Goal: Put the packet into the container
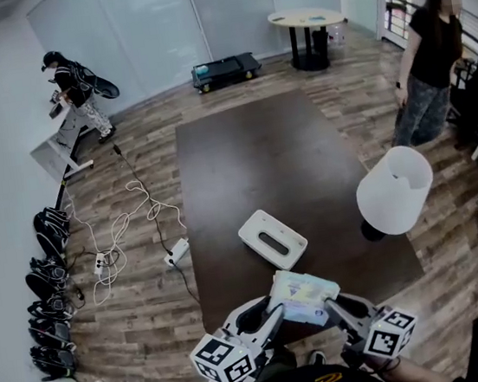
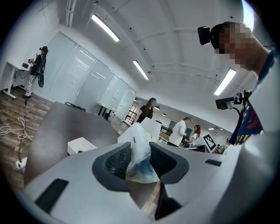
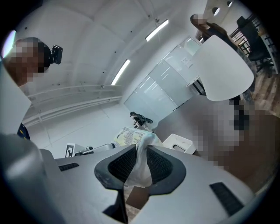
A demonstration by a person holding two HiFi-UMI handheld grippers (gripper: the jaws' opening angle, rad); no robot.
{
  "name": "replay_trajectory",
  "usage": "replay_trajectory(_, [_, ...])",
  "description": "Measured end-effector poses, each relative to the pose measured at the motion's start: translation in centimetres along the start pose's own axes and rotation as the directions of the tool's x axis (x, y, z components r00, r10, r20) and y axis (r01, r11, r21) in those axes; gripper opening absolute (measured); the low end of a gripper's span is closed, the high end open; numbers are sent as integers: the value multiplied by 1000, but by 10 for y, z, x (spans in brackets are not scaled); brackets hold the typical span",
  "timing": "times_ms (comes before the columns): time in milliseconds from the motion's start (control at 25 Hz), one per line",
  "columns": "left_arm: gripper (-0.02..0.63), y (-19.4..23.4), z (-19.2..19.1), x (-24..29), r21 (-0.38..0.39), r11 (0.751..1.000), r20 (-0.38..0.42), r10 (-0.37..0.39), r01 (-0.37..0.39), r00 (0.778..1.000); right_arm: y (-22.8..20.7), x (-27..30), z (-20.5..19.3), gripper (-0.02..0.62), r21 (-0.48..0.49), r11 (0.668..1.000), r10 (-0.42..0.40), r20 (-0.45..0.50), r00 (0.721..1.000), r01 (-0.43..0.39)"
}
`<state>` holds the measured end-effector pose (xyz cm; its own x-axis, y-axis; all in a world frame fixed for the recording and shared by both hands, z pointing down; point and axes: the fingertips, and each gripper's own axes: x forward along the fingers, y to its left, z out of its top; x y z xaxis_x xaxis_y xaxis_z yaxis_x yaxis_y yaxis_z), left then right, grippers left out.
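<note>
Packet: you've got it up in the air between both grippers, over the near edge of the table. It sits just on your side of the container and isn't in it yet.
Floor, left: loose white cables and a power strip on the wood floor beside the table. There's also a row of dark things along the wall, and I can't tell what they are.
Left gripper: your jaws are pulled in narrow and pinching the packet's left end. In the left gripper view the crinkled plastic is squeezed right between the dark pads.
Table: dark brown top, mostly bare.
Container: white box with a slot in its top, flat on the table just past the packet. It also shows low in the right gripper view, beyond the jaws.
Right gripper: same deal here, narrow gap, clamped on the packet's right end. The right gripper view has the clear plastic bunched between the pads.
Lamp: white shade standing at the table's right edge, well clear of your hands.
Person, right: standing on the floor beyond the table's far right corner.
</note>
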<state>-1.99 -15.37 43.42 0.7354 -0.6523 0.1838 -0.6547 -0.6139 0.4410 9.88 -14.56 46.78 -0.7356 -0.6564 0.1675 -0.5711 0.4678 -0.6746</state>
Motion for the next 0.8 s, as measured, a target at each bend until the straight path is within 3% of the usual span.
replay_trajectory(800, [126,107,42,53,1,979,-49,-202,202,978,-25,92,26,69,12,979,-203,15,979,202])
